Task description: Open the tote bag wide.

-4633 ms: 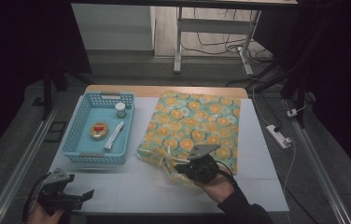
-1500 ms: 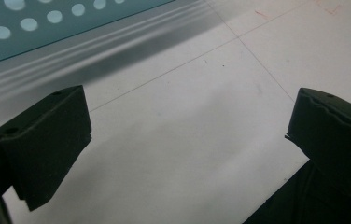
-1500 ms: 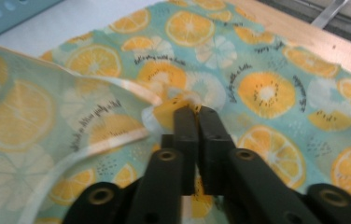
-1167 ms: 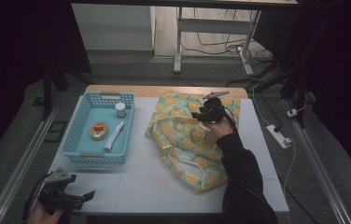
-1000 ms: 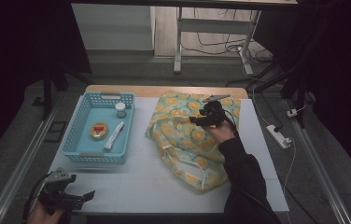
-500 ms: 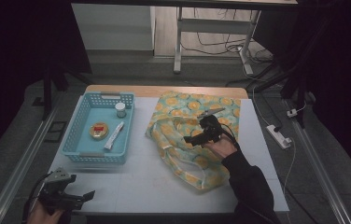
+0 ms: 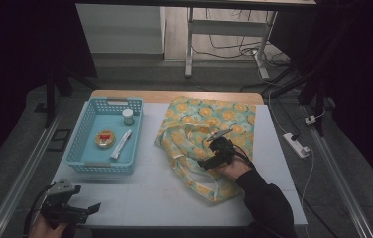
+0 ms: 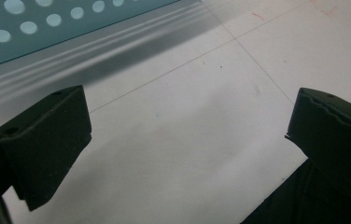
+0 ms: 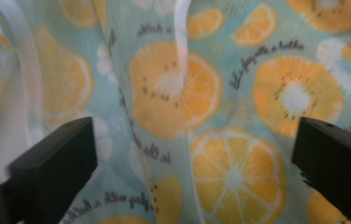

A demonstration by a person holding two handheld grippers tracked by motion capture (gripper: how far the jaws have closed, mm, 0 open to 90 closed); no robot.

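Observation:
A cloth bag (image 7: 199,116) printed with orange slices on pale green lies crumpled on the right half of the white table (image 7: 150,193). My right gripper (image 7: 206,163) hovers low over the bag's middle, pointing down and to the left. In the right gripper view, the right gripper (image 9: 192,163) is open with the printed cloth (image 9: 178,93) and a white strap (image 9: 181,42) beneath. Its jaws have just been opening wide, then closing slightly, with nothing pinched. My left gripper (image 7: 94,208) rests open at the near left corner; the left gripper (image 8: 187,140) frames bare tabletop.
A light blue basket (image 7: 83,148) stands at the left, holding a small white jar (image 7: 128,117), a round tin (image 7: 105,139) and a tube (image 7: 121,144). Its perforated wall (image 8: 47,23) lies just beyond my left gripper. A power strip (image 7: 296,144) lies on the floor at right.
My right hand has come from the bag's far edge toward the near side and lower, over the bag's middle. Its jaws now stand wider. The left gripper has stayed put.

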